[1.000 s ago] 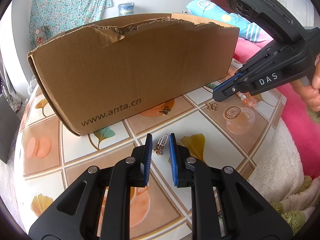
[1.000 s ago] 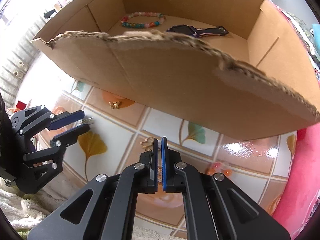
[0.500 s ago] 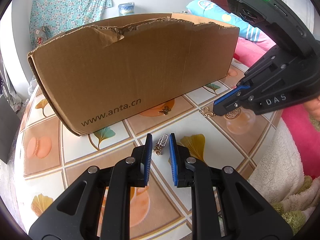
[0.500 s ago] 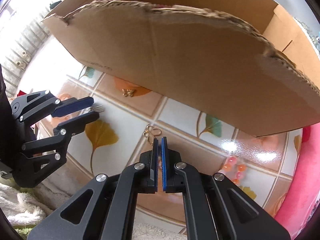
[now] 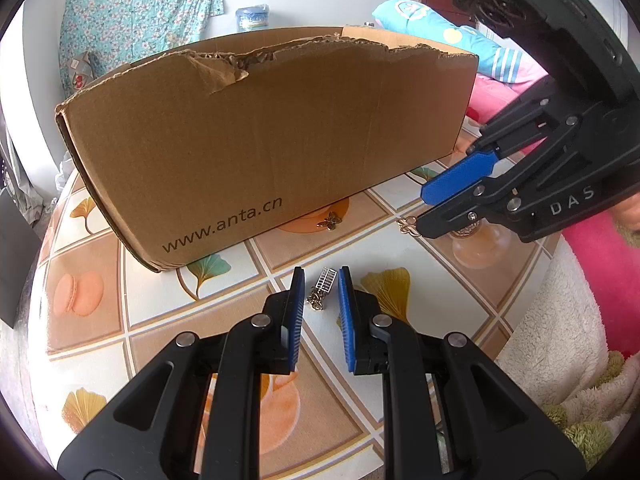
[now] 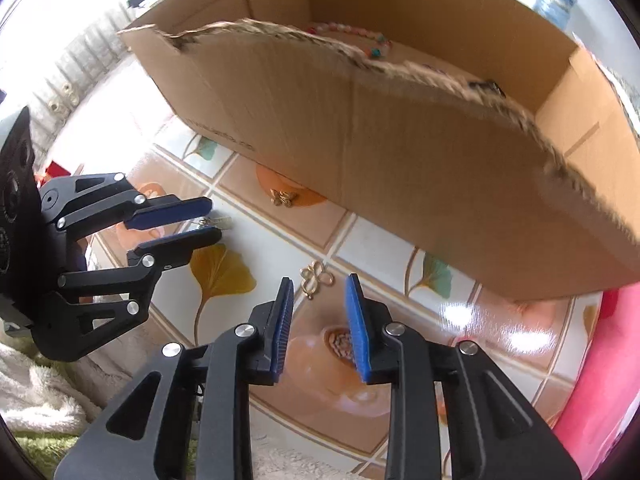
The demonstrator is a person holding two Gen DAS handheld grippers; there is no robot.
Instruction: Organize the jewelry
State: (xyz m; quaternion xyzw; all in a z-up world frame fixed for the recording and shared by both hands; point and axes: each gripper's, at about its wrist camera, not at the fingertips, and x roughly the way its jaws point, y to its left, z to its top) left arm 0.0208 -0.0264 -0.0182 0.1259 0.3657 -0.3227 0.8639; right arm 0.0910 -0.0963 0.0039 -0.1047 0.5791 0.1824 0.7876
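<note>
Cardboard box [image 5: 272, 136], torn along its top edge, is sitting on the tiled-pattern table [image 5: 160, 304] with "www.anta.cn" printed on its near wall. Inside it, seen from the right wrist view, a beaded bracelet [image 6: 352, 36] is lying on the floor of the box; a dark item beside it is too blurred to identify.

Left gripper [image 5: 322, 280] is pointing down at the table with its blue fingers [image 5: 297, 300] standing a small way apart and gripping nothing. A small silver ladder-shaped charm on a chain [image 5: 323, 287] is lying on the table in line with the gap between the fingertips, just beyond them; whether the pads are touching it cannot be told.

Right gripper [image 6: 318, 286] is hovering steeply over the table, its jaws opening, with nothing between them. A gold clover-knot charm [image 6: 316, 277] is lying flat on the table just ahead of the fingertips, roughly centred on the gap and slightly nearer the left finger. In the left wrist view the same charm is peeking out beside the tip of the right gripper's lower finger.

A gold butterfly charm [image 5: 330, 221] is resting on an orange patch of the tablecloth, close against the box's near wall, apart from both grippers.
</note>
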